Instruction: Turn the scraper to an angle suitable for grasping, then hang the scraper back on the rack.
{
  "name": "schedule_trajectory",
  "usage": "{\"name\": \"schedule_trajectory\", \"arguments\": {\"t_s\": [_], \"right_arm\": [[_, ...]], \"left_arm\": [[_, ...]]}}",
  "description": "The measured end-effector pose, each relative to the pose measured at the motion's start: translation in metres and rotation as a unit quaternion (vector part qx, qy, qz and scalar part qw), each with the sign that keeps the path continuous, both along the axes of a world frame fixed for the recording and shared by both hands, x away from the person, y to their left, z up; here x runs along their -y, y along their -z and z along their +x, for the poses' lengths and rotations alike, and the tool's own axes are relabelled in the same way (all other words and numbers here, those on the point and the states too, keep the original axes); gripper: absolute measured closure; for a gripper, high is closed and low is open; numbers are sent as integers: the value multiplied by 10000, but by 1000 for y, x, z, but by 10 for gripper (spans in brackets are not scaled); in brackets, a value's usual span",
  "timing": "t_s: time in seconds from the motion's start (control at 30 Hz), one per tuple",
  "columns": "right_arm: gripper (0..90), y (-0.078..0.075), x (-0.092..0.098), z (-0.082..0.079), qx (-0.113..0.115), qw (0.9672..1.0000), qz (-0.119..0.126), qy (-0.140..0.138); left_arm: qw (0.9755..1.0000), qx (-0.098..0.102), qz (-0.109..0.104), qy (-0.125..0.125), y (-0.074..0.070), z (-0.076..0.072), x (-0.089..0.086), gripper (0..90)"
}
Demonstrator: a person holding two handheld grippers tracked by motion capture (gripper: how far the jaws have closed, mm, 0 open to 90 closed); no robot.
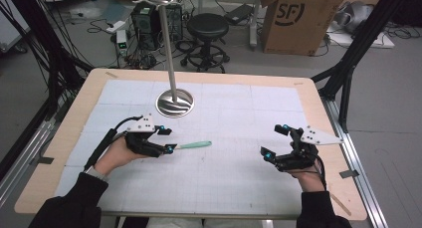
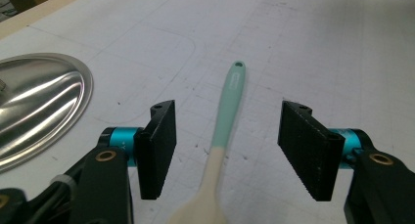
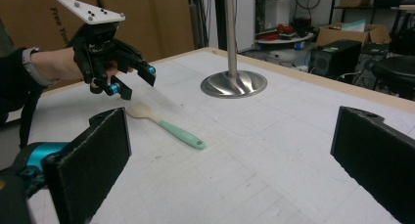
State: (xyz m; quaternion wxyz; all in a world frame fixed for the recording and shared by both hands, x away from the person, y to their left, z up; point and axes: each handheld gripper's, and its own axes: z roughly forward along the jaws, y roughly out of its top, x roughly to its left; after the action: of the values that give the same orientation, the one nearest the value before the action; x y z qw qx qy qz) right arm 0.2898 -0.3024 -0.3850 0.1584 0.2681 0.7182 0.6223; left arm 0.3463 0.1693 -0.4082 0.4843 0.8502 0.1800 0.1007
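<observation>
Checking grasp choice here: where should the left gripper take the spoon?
Likely from above, across the mint handle of the spoon: it lies flat, slim and straight between the open left gripper pads, unlike the broad cream bowl.

A wooden-edged surface (image 1: 69, 123) carries a white gridded mat (image 1: 239, 138). On the mat's far part stands a polished metal stand (image 1: 174, 103), its round base flat on the mat and its slim pole upright. On the floor beyond the surface are a black round stool (image 1: 207, 26), a cardboard box (image 1: 298, 19), a computer tower (image 1: 145, 24) and loose cables.
</observation>
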Motion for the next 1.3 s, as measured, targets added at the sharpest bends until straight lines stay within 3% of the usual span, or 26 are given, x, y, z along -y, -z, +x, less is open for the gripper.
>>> {"name": "schedule_trajectory", "arguments": {"t_s": [0.07,0.2,0.33,0.37,0.43,0.47,0.53,0.6,0.73,0.8,0.87,0.9,1.0,1.13,1.27,1.3], "right_arm": [[5,0,1,1,7,10000,5,14],[4,-1,1,2,21,10000,39,20],[5,-1,-2,5,24,10000,46,-26],[5,-1,-3,6,42,10000,46,-26],[5,-1,-4,7,9,10000,20,-35],[5,-1,-3,8,23,10000,23,-34],[5,-2,-1,8,17,10000,83,-16],[5,-3,0,8,39,9999,122,4],[5,-4,2,7,57,9999,153,12],[5,-4,3,8,34,9999,138,22],[5,-3,4,8,17,9999,146,53],[5,-2,4,7,6,9999,152,48],[5,-3,5,7,31,9998,165,49],[5,-3,6,7,-20,9998,165,79],[5,-2,8,9,-36,9998,177,82],[5,-1,8,9,-31,9998,182,95]], "left_arm": [[9999,46,116,18,-3,0,1,337],[9996,-68,257,57,-9,3,-1,190],[9991,-128,290,275,-19,7,0,155],[9984,-247,418,285,-22,8,2,146],[9944,-753,694,268,-24,12,7,157],[9916,-905,882,286,-24,13,10,170],[9906,-683,1130,347,-24,15,15,190],[9911,-749,1018,409,-22,18,20,195],[9885,-633,1262,547,-21,22,27,209],[9882,-427,1387,500,-24,21,34,248],[9873,-253,1382,738,-27,19,40,257],[9867,-285,1380,809,-28,19,42,257],[9809,-305,1645,997,-31,22,50,261],[9750,-224,1980,983,-33,25,59,288],[9710,-381,2111,1057,-31,31,63,289],[9675,-458,2230,1104,-30,33,64,285]]}}
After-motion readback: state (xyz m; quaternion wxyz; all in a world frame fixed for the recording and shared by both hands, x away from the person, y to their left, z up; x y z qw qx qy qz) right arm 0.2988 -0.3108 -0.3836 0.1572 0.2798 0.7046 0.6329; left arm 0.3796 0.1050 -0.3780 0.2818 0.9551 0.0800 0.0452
